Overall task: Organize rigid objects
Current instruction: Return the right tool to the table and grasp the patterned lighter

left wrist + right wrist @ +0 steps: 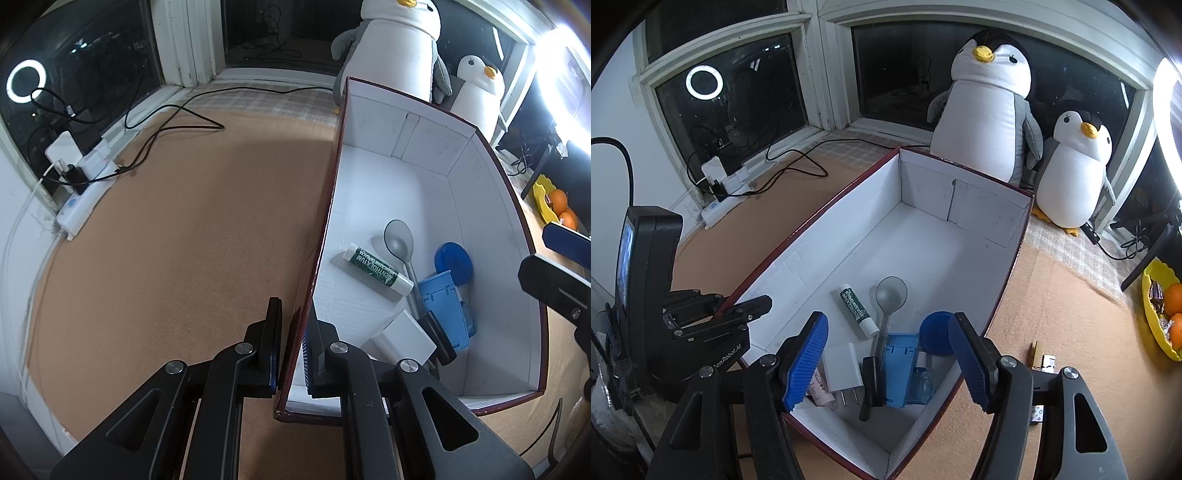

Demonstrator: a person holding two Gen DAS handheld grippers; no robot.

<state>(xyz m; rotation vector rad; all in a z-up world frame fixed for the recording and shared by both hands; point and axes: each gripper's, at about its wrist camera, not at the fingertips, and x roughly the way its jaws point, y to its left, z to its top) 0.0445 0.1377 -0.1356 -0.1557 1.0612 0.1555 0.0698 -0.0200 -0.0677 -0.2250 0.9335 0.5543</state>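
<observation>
Left gripper (293, 345) pinches the box (424, 155) wall at its 9 o'clock side; jaws nearly closed on the wall. Right gripper (888, 363) hangs wide open over the near end, holding nothing. Inside: spoon (888, 299), lip balm tube (855, 310), blue lid (932, 330), blue case (897, 369), white charger (840, 365), crowded at 6 o'clock. Gold-and-white clip (1041, 360) lies outside at 3 o'clock.

Risks: thin wall could buckle or slip, tilting the box and sliding contents. Reaching for the clip may knock the rim.
</observation>
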